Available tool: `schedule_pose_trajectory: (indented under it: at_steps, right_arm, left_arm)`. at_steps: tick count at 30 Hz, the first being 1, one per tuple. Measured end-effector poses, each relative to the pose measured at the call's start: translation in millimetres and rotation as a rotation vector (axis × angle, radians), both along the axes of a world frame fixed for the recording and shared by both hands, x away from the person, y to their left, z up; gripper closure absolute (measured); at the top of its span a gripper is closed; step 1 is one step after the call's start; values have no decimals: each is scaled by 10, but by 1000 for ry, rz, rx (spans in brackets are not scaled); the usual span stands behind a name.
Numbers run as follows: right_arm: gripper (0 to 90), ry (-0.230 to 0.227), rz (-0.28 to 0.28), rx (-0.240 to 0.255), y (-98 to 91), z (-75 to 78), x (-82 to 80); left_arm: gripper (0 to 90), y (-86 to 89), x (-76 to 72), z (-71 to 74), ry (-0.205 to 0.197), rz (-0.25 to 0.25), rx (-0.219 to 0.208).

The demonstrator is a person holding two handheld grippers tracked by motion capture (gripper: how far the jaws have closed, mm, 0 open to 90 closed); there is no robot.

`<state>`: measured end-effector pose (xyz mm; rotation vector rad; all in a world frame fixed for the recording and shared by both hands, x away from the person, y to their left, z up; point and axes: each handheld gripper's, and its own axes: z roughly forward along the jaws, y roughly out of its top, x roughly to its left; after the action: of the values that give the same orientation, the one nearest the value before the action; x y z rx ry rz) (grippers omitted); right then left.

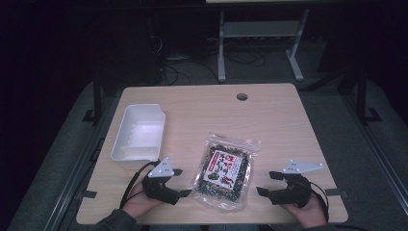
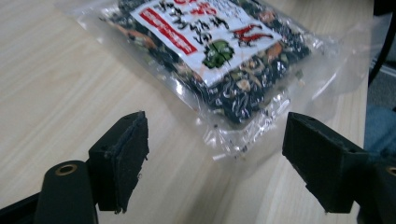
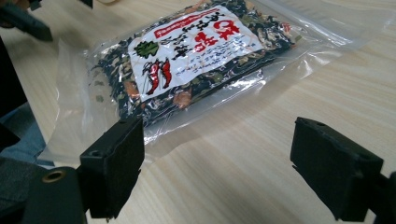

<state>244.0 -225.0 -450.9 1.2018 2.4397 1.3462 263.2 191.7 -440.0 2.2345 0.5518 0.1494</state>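
Note:
A clear plastic bag of dark dried food [image 1: 224, 170] with a red and white label lies flat near the table's front edge, between my two grippers. My left gripper [image 1: 181, 183] sits just left of the bag, open, jaws empty. In the left gripper view the bag [image 2: 219, 51] lies just ahead of the left gripper [image 2: 224, 163], whose jaws stand wide apart. My right gripper [image 1: 269, 183] rests to the right of the bag, open and empty. The right gripper view has the bag [image 3: 191, 56] ahead and to the left of the spread right gripper [image 3: 219, 172].
A white rectangular tub [image 1: 138, 135] stands empty at the left of the wooden table [image 1: 269, 120]. A round cable hole [image 1: 242, 96] sits near the far edge. A desk frame [image 1: 260, 38] and cables lie on the floor beyond.

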Motion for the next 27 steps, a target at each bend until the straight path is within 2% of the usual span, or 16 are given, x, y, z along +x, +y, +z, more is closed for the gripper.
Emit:
schedule_pose_trajectory:
  at_steps: [5, 7, 11, 15, 20, 22, 24, 25, 27]
  right_arm:
    - [169, 21, -35, -10, -38, 1, 88]
    - [179, 20, -45, -46, -41, 26, 169]
    - [175, 26, -57, -52, -38, 69, 349]
    - [174, -8, -72, -88, -34, 154, 499]
    - [175, -6, -93, -57, -62, 213, 659]
    - [175, 13, -116, -43, -66, 225, 807]
    - [175, 14, -117, -33, -66, 222, 840]
    - [175, 29, -117, -25, -56, 219, 889]
    - [182, 43, -126, -37, -22, 210, 980]
  left_arm:
    - [214, -28, -3, -4, -2, -10, -6]
    - [231, -45, 10, -11, -7, -13, 3]
    - [252, -83, 64, -30, -6, -10, 10]
    - [285, -115, 113, -35, -5, -5, 12]
    - [292, -122, 133, -32, -17, 5, 8]
    - [308, -125, 143, -35, -18, 8, 9]
    - [316, -132, 152, -35, -20, 9, 10]
    - [327, -137, 158, -36, -18, 9, 9]
    - [349, -145, 166, -43, -14, 9, 13]
